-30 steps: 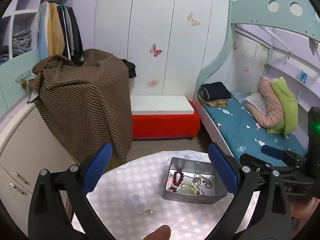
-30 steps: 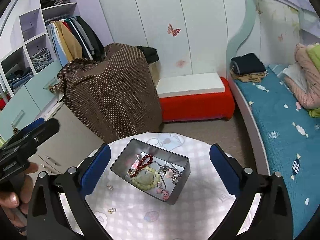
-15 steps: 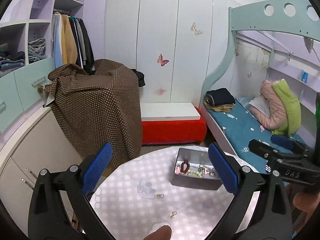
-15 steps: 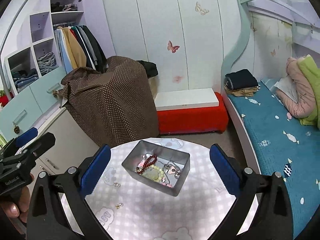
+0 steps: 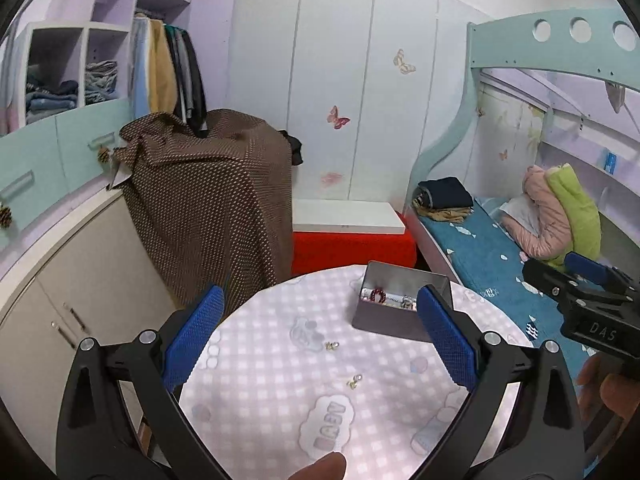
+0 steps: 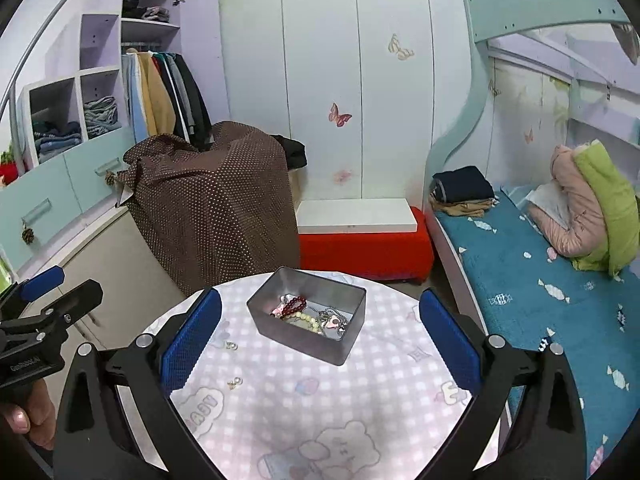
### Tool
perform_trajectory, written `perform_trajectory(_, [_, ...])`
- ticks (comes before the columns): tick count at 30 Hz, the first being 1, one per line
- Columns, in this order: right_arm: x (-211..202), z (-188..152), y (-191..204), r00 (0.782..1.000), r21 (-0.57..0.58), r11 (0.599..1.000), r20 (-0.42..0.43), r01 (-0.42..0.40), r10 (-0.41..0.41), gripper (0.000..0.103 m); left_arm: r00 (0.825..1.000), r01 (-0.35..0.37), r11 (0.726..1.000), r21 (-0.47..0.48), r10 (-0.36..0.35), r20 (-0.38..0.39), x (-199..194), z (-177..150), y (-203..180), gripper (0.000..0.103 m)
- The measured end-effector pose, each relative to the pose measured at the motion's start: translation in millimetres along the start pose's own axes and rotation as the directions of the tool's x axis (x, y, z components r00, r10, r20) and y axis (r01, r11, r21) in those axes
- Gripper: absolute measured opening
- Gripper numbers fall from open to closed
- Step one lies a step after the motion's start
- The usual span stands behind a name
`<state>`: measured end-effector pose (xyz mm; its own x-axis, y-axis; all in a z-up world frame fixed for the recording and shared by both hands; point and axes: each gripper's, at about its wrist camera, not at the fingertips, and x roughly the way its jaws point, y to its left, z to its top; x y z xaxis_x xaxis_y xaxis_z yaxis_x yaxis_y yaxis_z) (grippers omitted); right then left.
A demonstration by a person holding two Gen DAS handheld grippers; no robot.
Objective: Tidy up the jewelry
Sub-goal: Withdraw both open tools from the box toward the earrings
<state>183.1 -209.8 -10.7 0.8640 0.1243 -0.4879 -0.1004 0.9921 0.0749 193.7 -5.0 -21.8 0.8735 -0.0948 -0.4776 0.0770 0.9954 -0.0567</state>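
Since a second ago I have pulled both claws up and back, so the tin (image 6: 306, 316) sits smaller and farther off in each view. My left claw (image 5: 318, 336) is spread wide and empty; my right claw (image 6: 318, 334) is spread wide and empty too. One tin stands on the round surface (image 6: 320, 408), toward its far edge. Two small earrings (image 6: 232, 346) (image 6: 235, 382) lie loose on the cloth, left of the tin. The right view looks down into the tin: one red bead bracelet (image 6: 294, 305), one pale bead bracelet (image 6: 306, 318), silver chains. The left view shows mostly the tin's near wall.
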Motion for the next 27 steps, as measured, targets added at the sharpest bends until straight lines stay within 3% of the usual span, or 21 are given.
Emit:
perform_trajectory(17, [-10.4,-27.1,24.7,1.000,-0.041,0.999,-0.009,-0.007,0.007,0.095,0.998,-0.047,0.998,-0.043,0.045,-0.051,-4.3,-41.8,24.9,0.097])
perform_trajectory(22, [22.8,-50.8,34.0,0.993,-0.059,0.998,-0.113,-0.034,0.027,0.095,0.994,-0.065,0.996,-0.064,0.058,-0.097,8.3,-56.2,34.5,0.097])
perform_trajectory(27, [67.1,-78.5,48.5,0.969,-0.078,0.993,-0.236,-0.089,0.068,0.095,0.986,-0.084,0.994,-0.075,0.072,-0.147,22.8,-72.3,44.8,0.097])
